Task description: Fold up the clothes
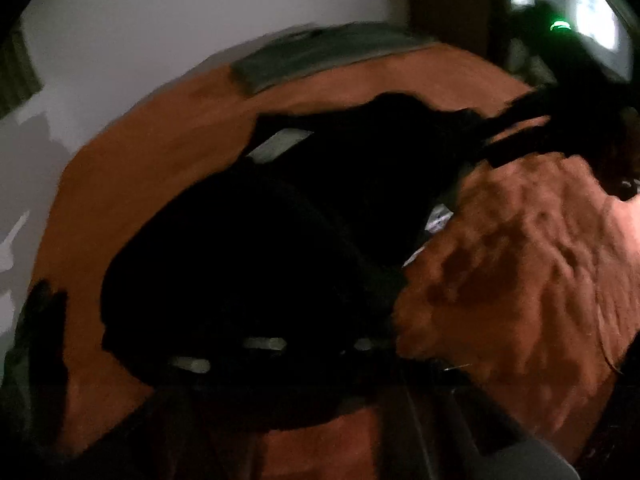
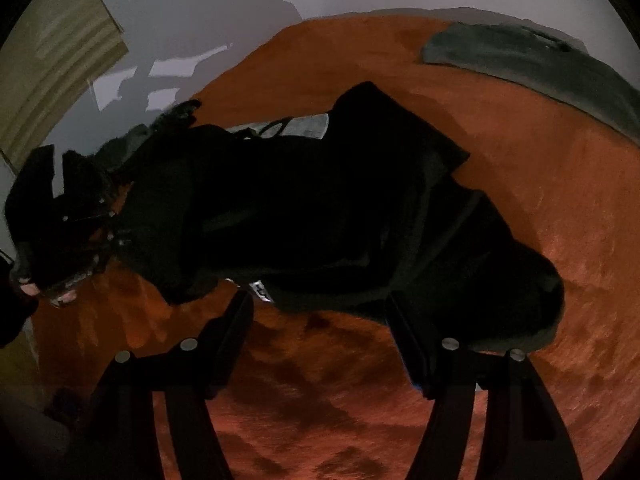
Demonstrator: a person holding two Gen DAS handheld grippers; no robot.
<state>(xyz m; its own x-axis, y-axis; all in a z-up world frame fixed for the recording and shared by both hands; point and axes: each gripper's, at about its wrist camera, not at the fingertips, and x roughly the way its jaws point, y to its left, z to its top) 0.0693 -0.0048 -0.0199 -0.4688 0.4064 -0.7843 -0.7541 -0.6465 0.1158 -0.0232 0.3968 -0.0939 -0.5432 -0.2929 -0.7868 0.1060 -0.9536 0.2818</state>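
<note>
Now: black garment (image 2: 320, 208) just ahead of released right gripper (image 2: 320, 312) | left gripper (image 2: 60, 208) clenched

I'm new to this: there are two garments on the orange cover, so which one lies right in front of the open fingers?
The black garment, crumpled mid-cover. The grey one lies flat at the far edge.

Dim room: an orange bedspread (image 2: 520, 200) meets a pale wall (image 2: 224, 24), with perhaps a curtain (image 2: 52, 80) at left.
</note>
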